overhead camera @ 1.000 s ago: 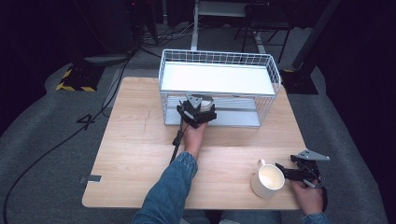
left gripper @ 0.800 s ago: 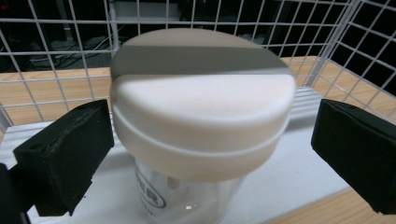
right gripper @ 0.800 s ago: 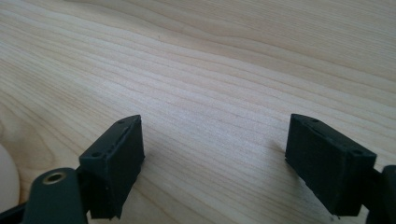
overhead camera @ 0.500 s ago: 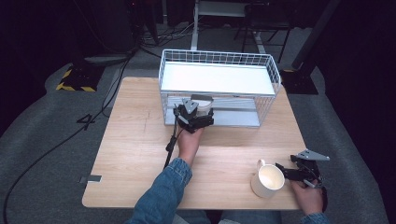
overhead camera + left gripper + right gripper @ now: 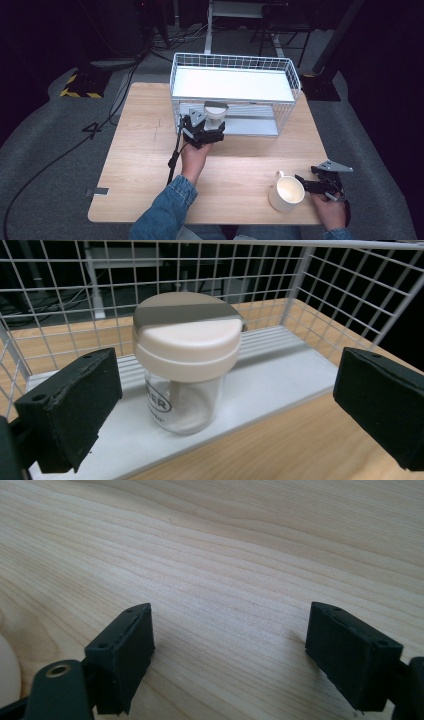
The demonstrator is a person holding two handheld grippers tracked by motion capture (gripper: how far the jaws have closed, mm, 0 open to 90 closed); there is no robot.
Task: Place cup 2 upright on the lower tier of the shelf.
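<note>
One lidded jar (image 5: 185, 370) stands on the lower shelf of one wire rack (image 5: 235, 65), ungripped between the wide-open left gripper (image 5: 225, 405); the right gripper (image 5: 227, 655), spread empty, sits beside one mug (image 5: 286, 193).

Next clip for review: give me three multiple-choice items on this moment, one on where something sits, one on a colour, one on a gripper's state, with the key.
1. Where does the jar stand?
A. On the lower shelf of the wire rack
B. On the rack's top shelf
C. Inside the mug

2. What colour is the mug?
A. Red
B. Cream white
C. Black

3. How is the left gripper set?
A. Shut on the jar
B. Shut on nothing
C. Open, in front of the jar

Key: 1 A, the left gripper view shows the jar on the rack's low white shelf; 2 B, the high view shows it pale; 3 C, the jaws stand wide apart, clear of the jar.
</note>
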